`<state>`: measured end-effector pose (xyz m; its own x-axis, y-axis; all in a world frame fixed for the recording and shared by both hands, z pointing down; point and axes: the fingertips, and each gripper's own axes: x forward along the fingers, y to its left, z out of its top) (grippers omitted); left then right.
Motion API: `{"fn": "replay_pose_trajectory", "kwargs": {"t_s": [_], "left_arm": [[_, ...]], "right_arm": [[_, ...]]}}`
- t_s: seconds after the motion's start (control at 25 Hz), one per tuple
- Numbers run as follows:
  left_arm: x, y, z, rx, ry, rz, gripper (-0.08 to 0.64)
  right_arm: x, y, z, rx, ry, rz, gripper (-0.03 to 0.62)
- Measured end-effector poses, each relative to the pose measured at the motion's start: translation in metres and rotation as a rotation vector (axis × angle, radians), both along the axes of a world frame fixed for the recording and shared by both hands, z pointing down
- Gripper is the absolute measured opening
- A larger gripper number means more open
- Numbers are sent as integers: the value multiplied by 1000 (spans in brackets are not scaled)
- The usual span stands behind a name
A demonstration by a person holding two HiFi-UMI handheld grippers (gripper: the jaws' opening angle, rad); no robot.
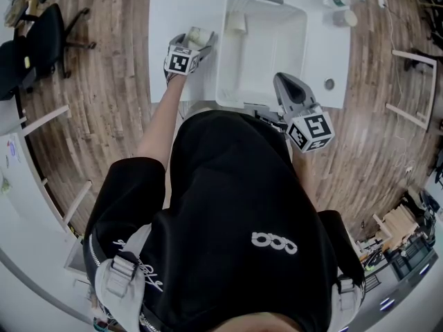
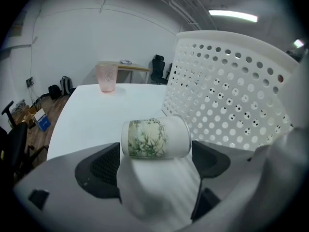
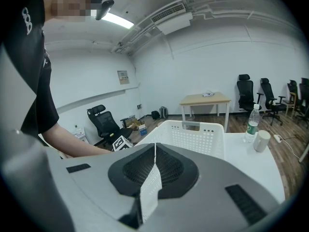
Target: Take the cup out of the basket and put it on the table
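A white cup with a green leaf print (image 2: 154, 137) lies sideways between the jaws of my left gripper (image 2: 155, 154), its two ends against the pads, so the gripper is shut on it. In the head view this cup (image 1: 196, 36) and left gripper (image 1: 192, 49) are over the white table (image 1: 173, 12), just left of the white perforated basket (image 1: 297, 54). A second pale cup (image 1: 237, 23) stands inside the basket at its far left corner. My right gripper (image 1: 287, 81) is at the basket's near right corner, jaws shut on nothing (image 3: 154, 151).
A pink cup (image 2: 106, 77) stands at the table's far end. A bottle (image 1: 340, 0) and a white cup (image 1: 348, 18) are at the table's far right. Office chairs and desks stand around on the wooden floor.
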<state>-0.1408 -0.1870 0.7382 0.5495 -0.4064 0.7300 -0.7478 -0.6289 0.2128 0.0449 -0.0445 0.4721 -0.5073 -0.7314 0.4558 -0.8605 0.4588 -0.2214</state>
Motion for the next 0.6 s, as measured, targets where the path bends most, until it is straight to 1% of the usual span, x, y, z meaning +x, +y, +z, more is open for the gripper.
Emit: {"fn": "replay_pose_trajectory", "kwargs": {"t_s": [0.2,0.4,0.6], "left_arm": [[2,1,-4,-6,16,-6,458],[4,0,-8,-2,14,-10,457],[0,2,-16,16,19,-24,457]], "right_arm": [[1,1,-1,4,0,1,25],[5,3,-3,9,-3,5,25],[6,6,-3,17,-6,10,25]]}}
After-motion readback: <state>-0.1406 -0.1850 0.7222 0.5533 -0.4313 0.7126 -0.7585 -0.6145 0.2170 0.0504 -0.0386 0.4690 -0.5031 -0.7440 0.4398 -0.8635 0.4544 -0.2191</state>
